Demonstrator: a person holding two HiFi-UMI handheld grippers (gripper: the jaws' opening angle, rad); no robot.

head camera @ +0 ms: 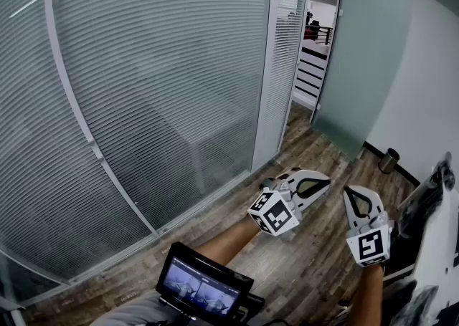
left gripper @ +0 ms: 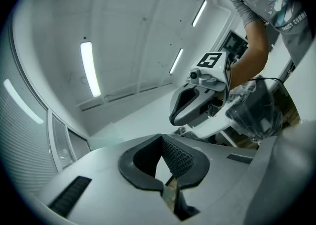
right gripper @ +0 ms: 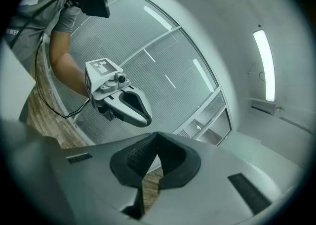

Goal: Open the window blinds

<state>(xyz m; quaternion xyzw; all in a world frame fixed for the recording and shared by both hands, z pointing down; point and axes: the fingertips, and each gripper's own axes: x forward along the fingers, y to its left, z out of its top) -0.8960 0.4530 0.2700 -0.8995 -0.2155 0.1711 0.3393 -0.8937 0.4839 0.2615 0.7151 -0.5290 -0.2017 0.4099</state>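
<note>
Wood-plank floor (head camera: 315,267), small dark bin (head camera: 388,160)

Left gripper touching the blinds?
Apart. Head view shows the left gripper over the wood floor, with a clear strip of floor between it and the blinds.

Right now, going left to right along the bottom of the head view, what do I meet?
First the small screen → left claw, shut and empty → right claw, shut and empty. The window blinds spread above and across the left half, so they have no clear place in this order.
</note>
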